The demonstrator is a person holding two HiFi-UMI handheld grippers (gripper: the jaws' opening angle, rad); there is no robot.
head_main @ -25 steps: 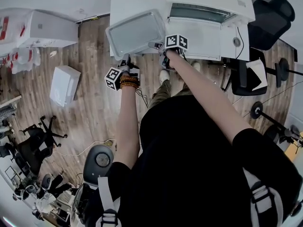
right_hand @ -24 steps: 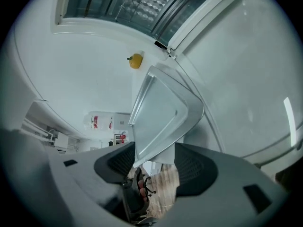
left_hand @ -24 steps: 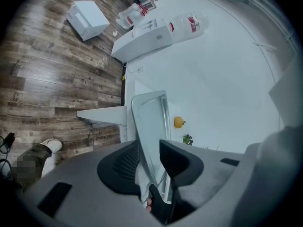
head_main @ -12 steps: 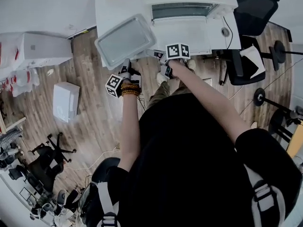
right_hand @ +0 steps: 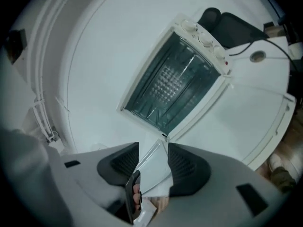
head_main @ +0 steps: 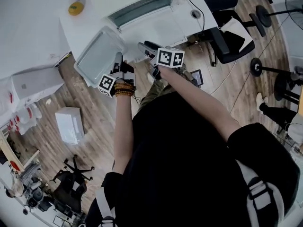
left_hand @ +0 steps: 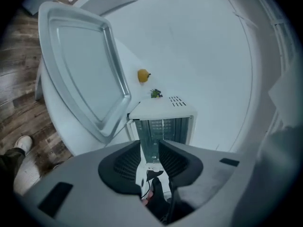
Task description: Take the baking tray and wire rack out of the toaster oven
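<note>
Left gripper [left_hand: 150, 148] first: jaws half apart and nothing between the pads, just a clear look through the gap at the open toaster oven [left_hand: 161, 110] dead ahead. Just off its left side lies the baking tray [left_hand: 80, 70], out of the oven and down on the white table [left_hand: 203, 46], with one side that looks to overhang the table's edge. Over to the right gripper [right_hand: 154, 150]: jaws apart too, though they have just been closing. The near lip of the dropped oven door [right_hand: 154, 171] shows in the gap, and the pads don't appear to press on it. Beyond that door, back in the cavity, sits the wire rack [right_hand: 168, 82], so that's the half of the job left. The dangers? A left gripper swinging close past the tray could nudge it off the edge. A right gripper that pinches door instead of rack, or drags the rack out crooked, may jam it and haul the light oven forward.
</note>
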